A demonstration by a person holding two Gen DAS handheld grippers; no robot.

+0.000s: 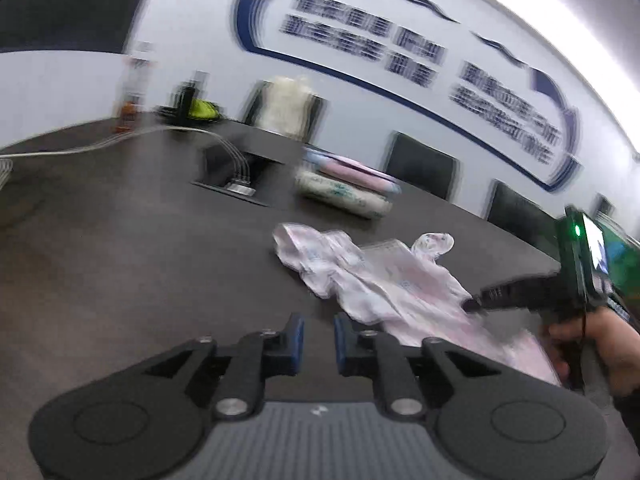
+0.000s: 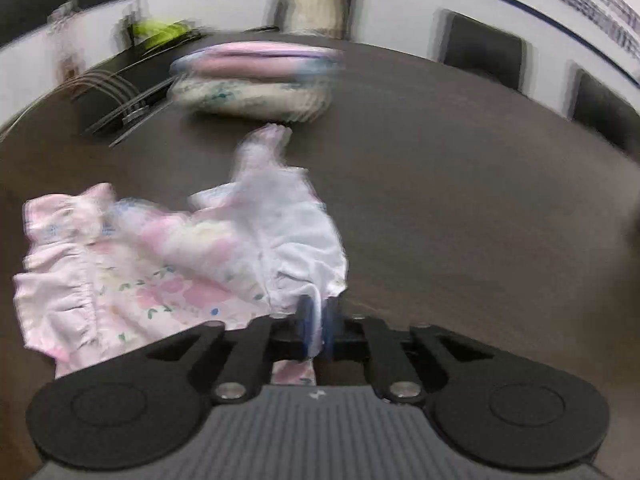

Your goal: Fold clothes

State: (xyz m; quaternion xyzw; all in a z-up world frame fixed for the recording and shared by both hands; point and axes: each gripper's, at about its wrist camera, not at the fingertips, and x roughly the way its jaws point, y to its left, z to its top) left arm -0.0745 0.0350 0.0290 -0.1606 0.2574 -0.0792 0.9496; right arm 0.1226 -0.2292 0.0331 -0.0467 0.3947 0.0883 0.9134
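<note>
A small pink and white floral garment [image 1: 384,284] [image 2: 192,256] lies crumpled on the dark table [image 1: 132,256] [image 2: 460,208]. My left gripper [image 1: 319,326] hovers just in front of the garment's near edge, open, with nothing between its blue pads. My right gripper [image 2: 317,312] is shut on a white fold of the garment at its right edge. In the left wrist view the right gripper [image 1: 476,304] comes in from the right, held by a hand [image 1: 592,340], with its tips on the cloth. Both views are blurred by motion.
A stack of folded clothes [image 1: 348,184] [image 2: 256,80] sits farther back on the table. Cables [image 1: 120,142] run to a socket box [image 1: 236,184] at the left. Dark chairs [image 1: 424,168] [image 2: 480,48] line the far side; a bottle [image 1: 134,84] stands at the back left.
</note>
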